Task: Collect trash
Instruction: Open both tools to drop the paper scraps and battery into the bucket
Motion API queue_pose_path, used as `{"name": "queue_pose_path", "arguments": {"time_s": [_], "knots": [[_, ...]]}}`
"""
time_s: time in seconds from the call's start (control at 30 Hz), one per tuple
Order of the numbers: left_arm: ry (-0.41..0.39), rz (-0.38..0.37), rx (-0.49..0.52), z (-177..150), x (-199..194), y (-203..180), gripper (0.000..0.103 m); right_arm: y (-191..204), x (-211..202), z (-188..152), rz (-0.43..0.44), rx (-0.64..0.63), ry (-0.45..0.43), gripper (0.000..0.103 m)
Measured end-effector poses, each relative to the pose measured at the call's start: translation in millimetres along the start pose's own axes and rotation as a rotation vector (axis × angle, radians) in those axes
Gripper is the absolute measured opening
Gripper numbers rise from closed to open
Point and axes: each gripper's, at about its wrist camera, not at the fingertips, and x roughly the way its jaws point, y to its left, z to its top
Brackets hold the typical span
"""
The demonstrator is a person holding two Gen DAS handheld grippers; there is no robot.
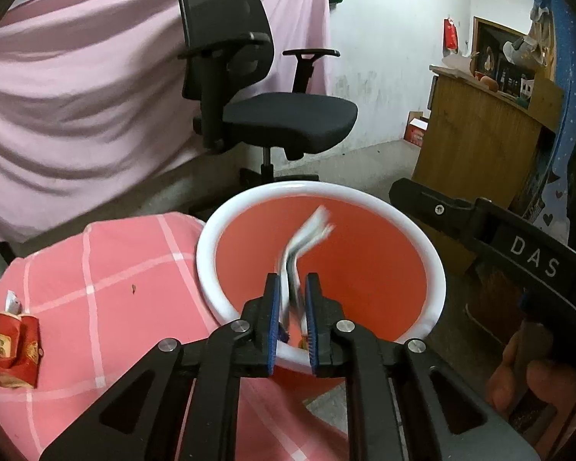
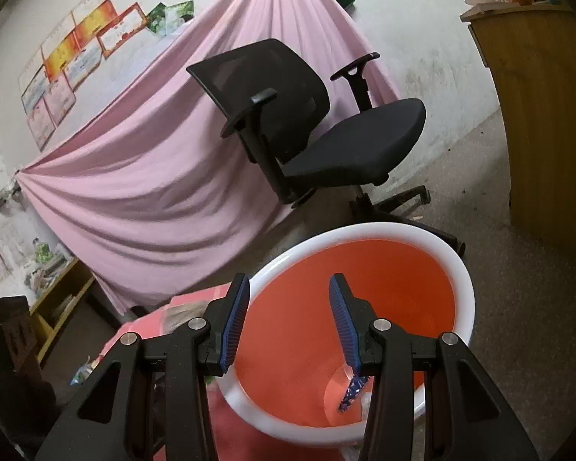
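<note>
Left gripper (image 1: pixel 292 303): fingers are being pressed in on a white wrapper (image 1: pixel 301 246), pinched between the blue pads (image 1: pixel 273 319); the wrapper's far end is blurred.
Wrapper position: it is being held over the open mouth of the bin (image 1: pixel 226 207), inside the white rim.
Right gripper (image 2: pixel 290 320): fingers are being held spread apart, nothing between them; it is being held above the bin (image 2: pixel 364 230), and its body is seen at the right edge of the left wrist view.
Bin contents: a small blue patterned scrap (image 2: pixel 352 393) is being seen low inside, near the right finger; its identity cannot be told.
Table (image 1: pixel 96 253): it is covered by a pink checked cloth, just left of the bin; the two appear to be touching.
Remaining trash: a crumpled red packet (image 1: pixel 17 349) is lying at the table's left edge, with small wrappers (image 1: pixel 12 301) just beside it.
Far: a black office chair (image 1: pixel 265 96) is standing beyond the bin, backed by a pink draped sheet (image 1: pixel 76 96).
Far right: a wooden cabinet (image 1: pixel 476 146) is standing against the wall.
</note>
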Motion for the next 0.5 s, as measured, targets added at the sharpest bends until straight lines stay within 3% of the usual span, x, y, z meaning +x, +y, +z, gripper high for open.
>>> {"name": "queue_pose_path", "arguments": {"time_s": [0.13, 0.5], "knots": [[-0.001, 0.003, -0.008, 0.8, 2.6, 3.0, 0.022, 0.0, 0.6, -0.4, -0.003, 0.0, 0.007, 0.042], [-0.043, 0.037, -0.052, -4.5, -12.8, 23.3, 0.023, 1.6, 1.9, -0.6, -0.005, -0.016, 0.008, 0.042]]}}
